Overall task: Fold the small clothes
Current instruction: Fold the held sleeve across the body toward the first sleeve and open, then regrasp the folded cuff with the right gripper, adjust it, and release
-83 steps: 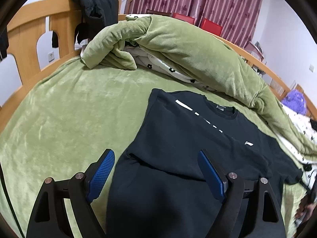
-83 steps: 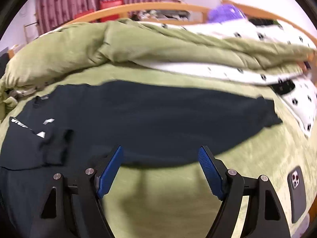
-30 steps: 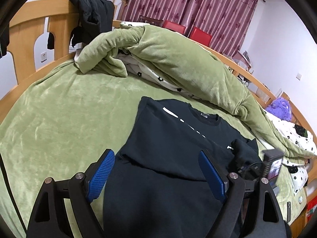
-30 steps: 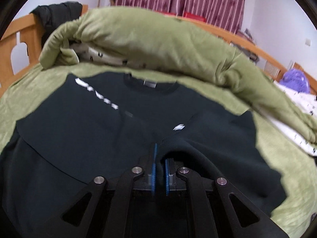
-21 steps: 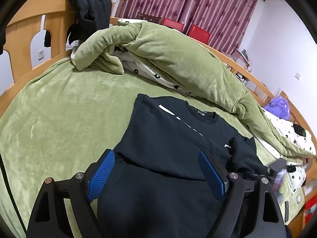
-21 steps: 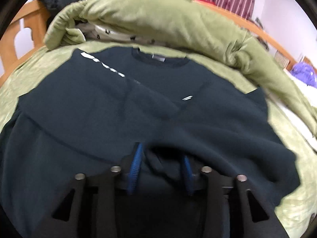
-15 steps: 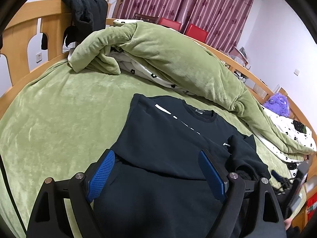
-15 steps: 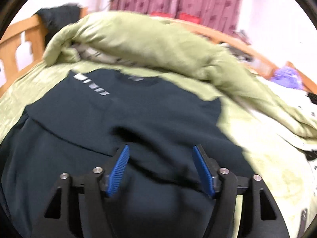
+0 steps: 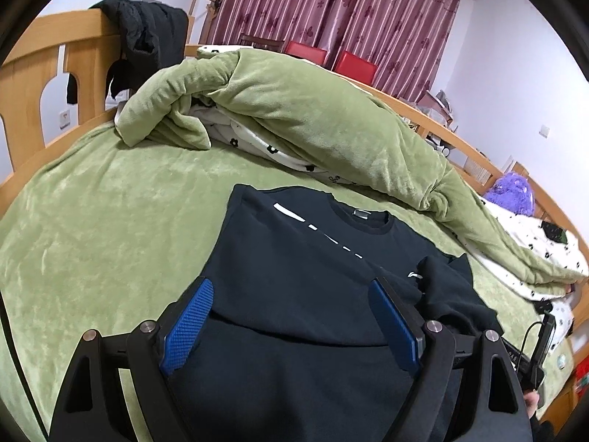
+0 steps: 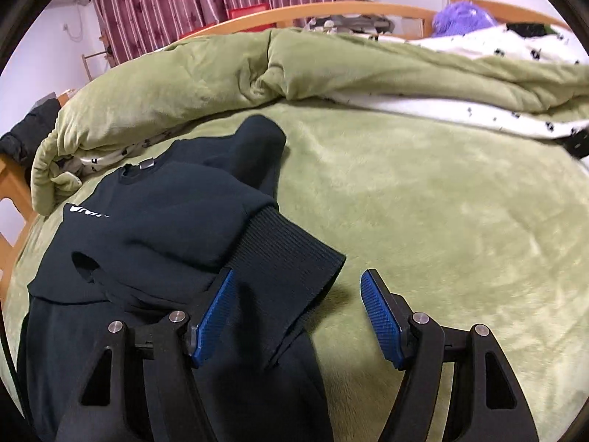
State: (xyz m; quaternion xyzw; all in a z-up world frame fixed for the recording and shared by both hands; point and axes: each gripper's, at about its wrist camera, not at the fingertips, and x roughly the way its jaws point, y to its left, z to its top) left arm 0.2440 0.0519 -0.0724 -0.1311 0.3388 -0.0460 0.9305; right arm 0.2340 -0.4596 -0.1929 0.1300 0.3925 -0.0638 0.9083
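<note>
Ribbed sleeve cuff (image 10: 291,258) lies slantwise just ahead of the right tongs (image 10: 298,313), gaping empty; left tongs (image 9: 291,326) wide too.

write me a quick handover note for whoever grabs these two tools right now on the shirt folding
Left tool: open, empty, hovering over the lower body of the black sweatshirt.
Right tool: open, empty, at the sweatshirt's right edge, the ribbed cuff lying partly between its fingers.
Sweatshirt lies front up on the green bed cover, collar toward the rolled quilt.
Done: both sleeves are folded in across the chest; the right one is bunched, not flat.
Left: smooth that right sleeve, then probably fold the body bottom to collar.
</note>
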